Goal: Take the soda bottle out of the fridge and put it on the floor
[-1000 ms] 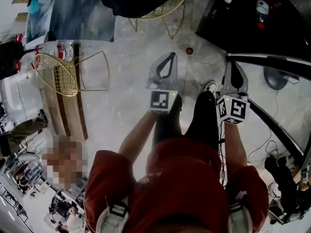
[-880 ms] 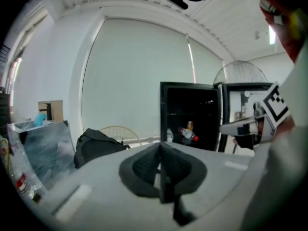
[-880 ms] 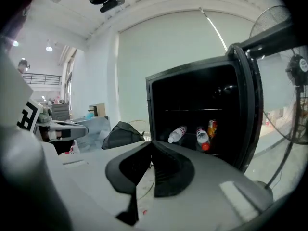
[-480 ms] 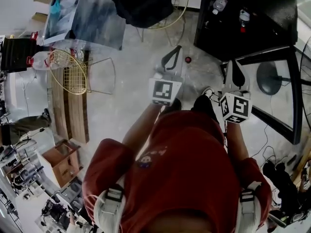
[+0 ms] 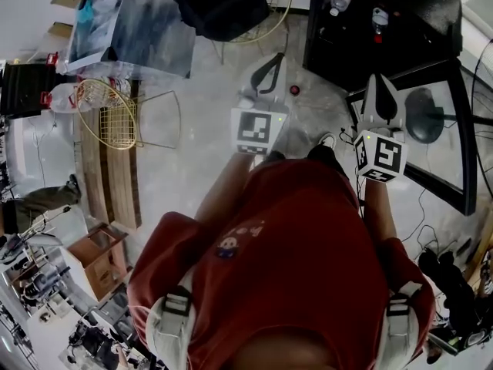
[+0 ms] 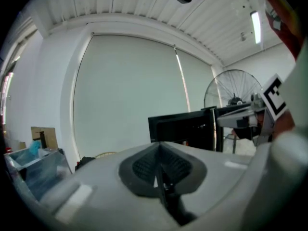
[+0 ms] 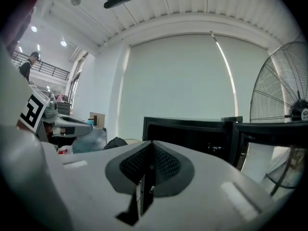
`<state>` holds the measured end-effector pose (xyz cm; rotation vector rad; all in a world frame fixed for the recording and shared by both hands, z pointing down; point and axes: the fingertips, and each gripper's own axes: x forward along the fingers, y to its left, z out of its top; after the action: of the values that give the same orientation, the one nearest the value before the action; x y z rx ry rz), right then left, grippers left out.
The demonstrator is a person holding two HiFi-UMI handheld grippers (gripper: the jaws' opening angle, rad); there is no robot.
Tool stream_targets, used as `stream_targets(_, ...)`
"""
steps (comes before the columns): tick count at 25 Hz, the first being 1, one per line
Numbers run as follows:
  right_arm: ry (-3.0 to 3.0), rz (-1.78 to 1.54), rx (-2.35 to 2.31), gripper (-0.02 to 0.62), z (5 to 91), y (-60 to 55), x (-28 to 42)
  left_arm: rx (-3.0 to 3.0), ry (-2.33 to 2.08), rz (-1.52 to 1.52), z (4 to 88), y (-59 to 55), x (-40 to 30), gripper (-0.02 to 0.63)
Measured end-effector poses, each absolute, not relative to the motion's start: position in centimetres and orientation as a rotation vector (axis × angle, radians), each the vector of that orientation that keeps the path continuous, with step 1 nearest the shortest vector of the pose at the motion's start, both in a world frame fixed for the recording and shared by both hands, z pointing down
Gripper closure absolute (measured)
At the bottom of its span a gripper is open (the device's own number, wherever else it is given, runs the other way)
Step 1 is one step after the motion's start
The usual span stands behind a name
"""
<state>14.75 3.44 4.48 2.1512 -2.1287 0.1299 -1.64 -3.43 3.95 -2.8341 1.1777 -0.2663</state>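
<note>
Left gripper (image 5: 270, 58) fingers closed, nothing between them, right gripper (image 5: 380, 79) fingers closed, likewise empty, open black fridge (image 5: 420, 14) ahead, two bottles (image 5: 337, 1) inside it

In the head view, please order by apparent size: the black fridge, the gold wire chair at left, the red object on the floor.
1. black fridge
2. gold wire chair
3. red object, far the smallest
The order is clear.

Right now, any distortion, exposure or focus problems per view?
Head view: heavy fisheye bend; fridge interior nearly black. Left gripper view: black corners, left gripper soft up close, window blind flat bright. Right gripper view: same dark corners, fan bowed at the edge.
</note>
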Motion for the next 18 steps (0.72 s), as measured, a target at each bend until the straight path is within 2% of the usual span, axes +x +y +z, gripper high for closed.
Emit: stream_targets(18, -2.110, 0.168, 2.158, 0.594, 5.5, 2.1, 15.5, -2.814, 1.175, -0.286, 4.1, -4.9, -1.8, 0.606)
